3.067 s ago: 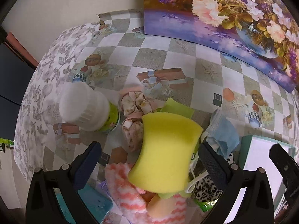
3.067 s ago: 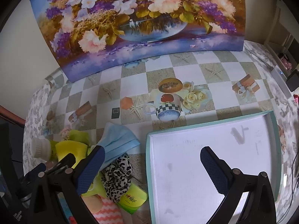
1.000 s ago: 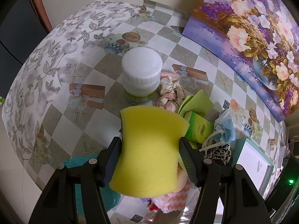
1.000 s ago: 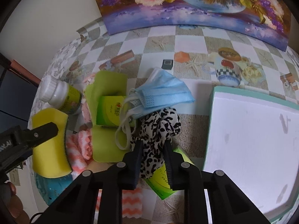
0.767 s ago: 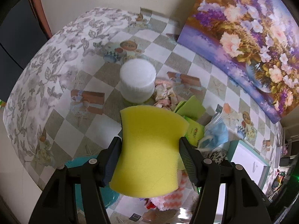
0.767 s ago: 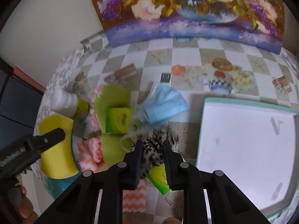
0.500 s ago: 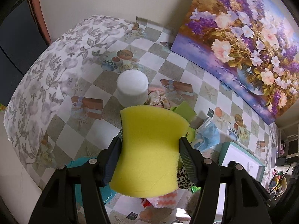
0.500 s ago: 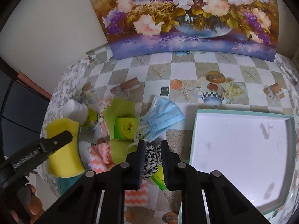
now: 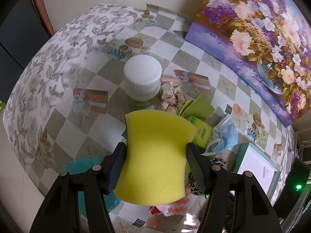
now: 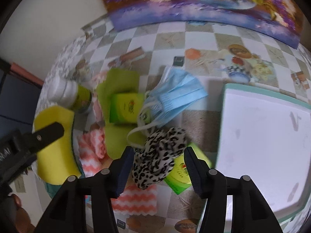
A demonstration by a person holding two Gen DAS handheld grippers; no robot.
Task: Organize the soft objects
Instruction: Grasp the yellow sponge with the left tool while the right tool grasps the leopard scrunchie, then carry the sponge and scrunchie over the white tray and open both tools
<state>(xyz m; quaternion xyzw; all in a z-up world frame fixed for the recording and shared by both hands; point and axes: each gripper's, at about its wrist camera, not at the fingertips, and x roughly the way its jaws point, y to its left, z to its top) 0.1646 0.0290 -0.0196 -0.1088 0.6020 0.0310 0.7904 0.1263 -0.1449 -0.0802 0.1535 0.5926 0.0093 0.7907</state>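
Sponge (image 9: 155, 155), yellow, sat pinched between my left gripper (image 9: 155, 159) pads, lifted above the pile on the checked tablecloth (image 9: 64, 128). Leopard-print scrunchie (image 10: 159, 155) lay between my right gripper (image 10: 158, 165) fingers; those jaws were opening, pads no longer pressing on it as far as I could see, frame a bit blurred. Scrunchie rested on a green packet (image 10: 180, 174) and the pink-white zigzag cloth (image 10: 134, 200), just left of the white tray (image 10: 266, 151) with a teal rim. Blue face mask (image 10: 178, 99) lay beyond it, touching a second green packet (image 10: 124, 106) on a lime cloth (image 10: 118, 79). White-capped bottle (image 9: 142, 77) stood upright behind the sponge. Flower painting (image 9: 262, 38) leaned at the wall.
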